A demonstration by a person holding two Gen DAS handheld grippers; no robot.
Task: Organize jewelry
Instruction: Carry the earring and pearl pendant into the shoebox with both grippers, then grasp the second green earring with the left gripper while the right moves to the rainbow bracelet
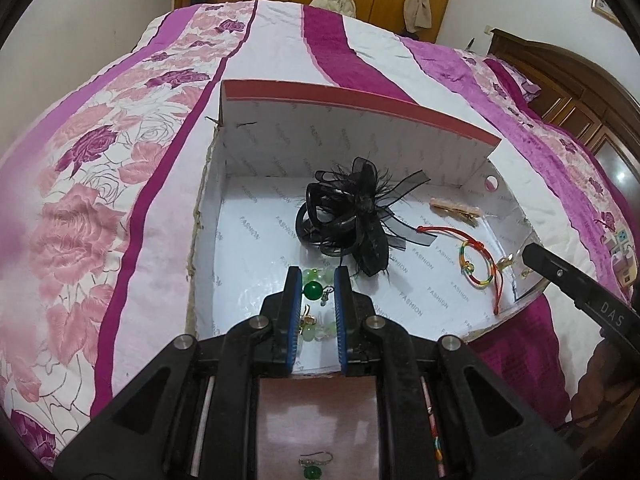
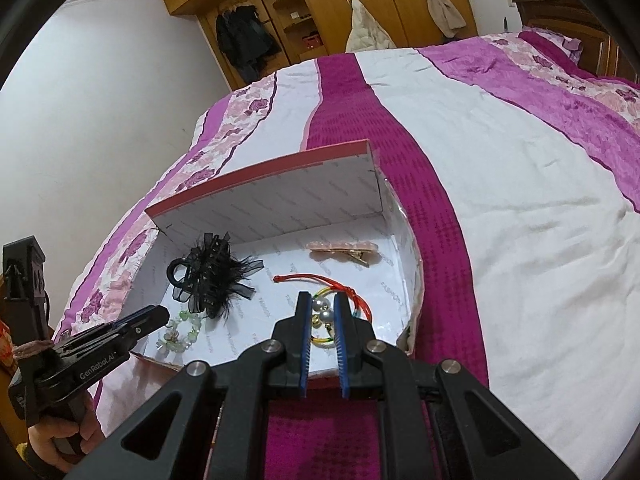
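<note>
1. The left gripper (image 1: 318,280) is gripping a green bead earring (image 1: 313,290) between its nearly closed blue-padded fingers (image 1: 295,285), above the near left part of the open white cardboard box (image 1: 420,128) on the purple floral bed (image 1: 100,200).
2. The right gripper (image 2: 323,308) is pinching a pearl earring (image 2: 325,309) over the multicoloured cord bracelet (image 2: 356,300), at the box's near right.
3. The pale green bead bracelet (image 2: 182,330) is lying partly hidden behind the left fingers.
4. The black feathered hair claw (image 1: 348,216) and pink hair clip (image 2: 340,250) are lying farther back.
</note>
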